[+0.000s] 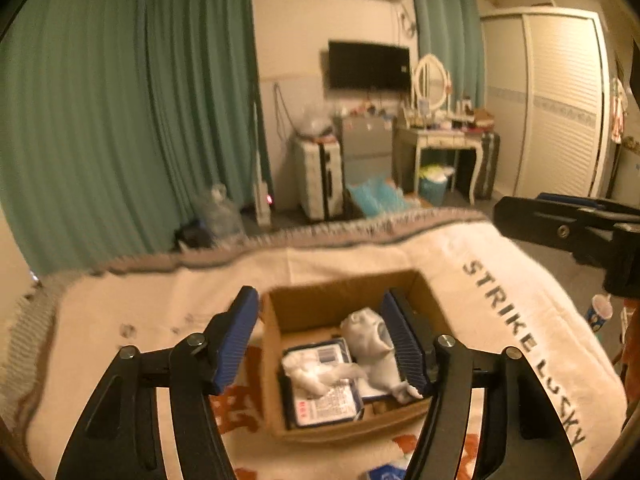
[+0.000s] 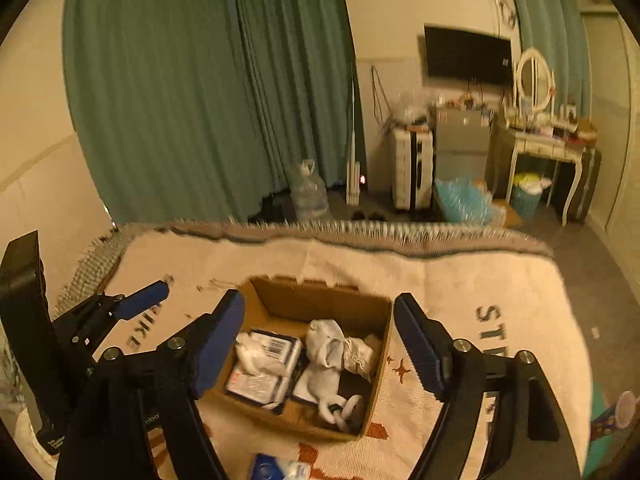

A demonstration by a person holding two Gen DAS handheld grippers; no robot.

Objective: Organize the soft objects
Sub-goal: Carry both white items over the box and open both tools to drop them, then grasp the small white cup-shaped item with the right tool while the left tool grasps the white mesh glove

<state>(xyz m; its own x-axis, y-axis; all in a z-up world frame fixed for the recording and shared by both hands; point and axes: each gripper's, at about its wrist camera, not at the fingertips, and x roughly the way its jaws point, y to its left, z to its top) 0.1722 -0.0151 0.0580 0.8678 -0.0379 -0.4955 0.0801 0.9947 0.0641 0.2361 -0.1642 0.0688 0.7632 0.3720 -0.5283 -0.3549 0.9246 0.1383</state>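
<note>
An open cardboard box (image 1: 304, 304) (image 2: 380, 344) sits on a cream blanket. Inside lie white socks (image 1: 372, 344) (image 2: 328, 344) and blue-and-white tissue packs (image 1: 324, 392) (image 2: 264, 364). My left gripper (image 1: 324, 340) is open and empty, its fingers straddling the box from above. My right gripper (image 2: 320, 340) is open and empty, also above the box. The right gripper shows at the right edge of the left wrist view (image 1: 568, 228); the left gripper shows at the left of the right wrist view (image 2: 132, 304).
The blanket (image 1: 460, 256) (image 2: 460, 280) with "STRIKE LUCKY" lettering covers the bed. Another blue pack (image 2: 280, 468) lies at the near edge. A cup (image 1: 600, 312) stands on the floor at right. Green curtains, a suitcase, a dressing table and a wardrobe lie beyond.
</note>
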